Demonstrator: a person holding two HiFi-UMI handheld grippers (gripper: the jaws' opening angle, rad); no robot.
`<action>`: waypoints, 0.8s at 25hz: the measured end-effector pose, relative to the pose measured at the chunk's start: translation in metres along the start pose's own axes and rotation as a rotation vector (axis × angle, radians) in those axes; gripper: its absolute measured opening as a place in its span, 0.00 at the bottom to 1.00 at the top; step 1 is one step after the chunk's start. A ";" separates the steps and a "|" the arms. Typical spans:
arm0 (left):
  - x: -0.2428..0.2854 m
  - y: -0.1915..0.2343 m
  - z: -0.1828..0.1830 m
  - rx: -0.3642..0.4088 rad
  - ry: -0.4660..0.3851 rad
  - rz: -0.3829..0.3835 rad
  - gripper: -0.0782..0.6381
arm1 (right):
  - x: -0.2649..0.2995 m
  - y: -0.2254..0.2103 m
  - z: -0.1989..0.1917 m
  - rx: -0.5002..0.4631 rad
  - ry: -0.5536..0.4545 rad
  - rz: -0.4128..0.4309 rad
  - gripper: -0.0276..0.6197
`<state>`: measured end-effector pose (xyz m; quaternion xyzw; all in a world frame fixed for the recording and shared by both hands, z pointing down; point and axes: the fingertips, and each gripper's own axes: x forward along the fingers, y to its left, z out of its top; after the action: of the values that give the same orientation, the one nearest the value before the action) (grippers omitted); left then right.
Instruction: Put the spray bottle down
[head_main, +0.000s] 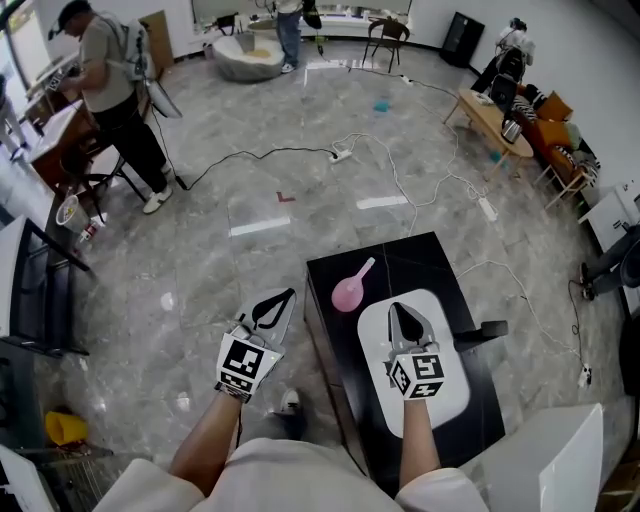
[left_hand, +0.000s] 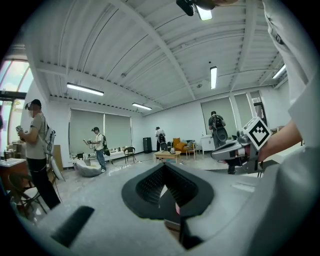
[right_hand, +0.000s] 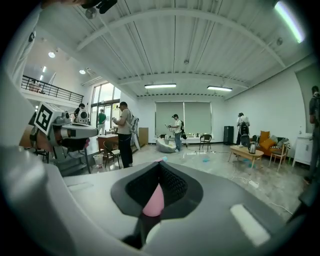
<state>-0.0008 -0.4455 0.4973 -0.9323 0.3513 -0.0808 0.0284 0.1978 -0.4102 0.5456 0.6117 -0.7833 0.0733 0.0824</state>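
Observation:
A pink spray bottle (head_main: 350, 288) lies on its side on the black table (head_main: 420, 260), nozzle toward the far edge, held by neither gripper. My right gripper (head_main: 398, 310) hovers over a white mat (head_main: 445, 395) to the right of the bottle, jaws shut and empty. In the right gripper view the pink bottle (right_hand: 154, 200) shows beyond the closed jaws. My left gripper (head_main: 288, 294) hangs over the floor just left of the table, jaws together with nothing in them. A sliver of pink (left_hand: 177, 207) peeks past them in the left gripper view.
White cables (head_main: 400, 190) run across the grey floor beyond the table. A person (head_main: 115, 90) stands at a desk at the far left. A low wooden table (head_main: 495, 125) and seats stand at the far right. A white box (head_main: 560, 465) sits near my right side.

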 end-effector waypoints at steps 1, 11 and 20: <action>-0.001 -0.003 0.001 0.004 -0.002 0.001 0.12 | -0.006 0.001 0.006 0.000 -0.006 -0.003 0.05; -0.022 -0.049 0.026 0.021 -0.016 -0.007 0.12 | -0.079 0.020 0.063 -0.026 -0.055 0.029 0.05; -0.050 -0.089 0.058 0.019 -0.037 -0.009 0.12 | -0.150 0.044 0.106 -0.060 -0.096 0.068 0.05</action>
<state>0.0305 -0.3457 0.4431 -0.9350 0.3455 -0.0670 0.0433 0.1866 -0.2809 0.4089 0.5849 -0.8085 0.0232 0.0605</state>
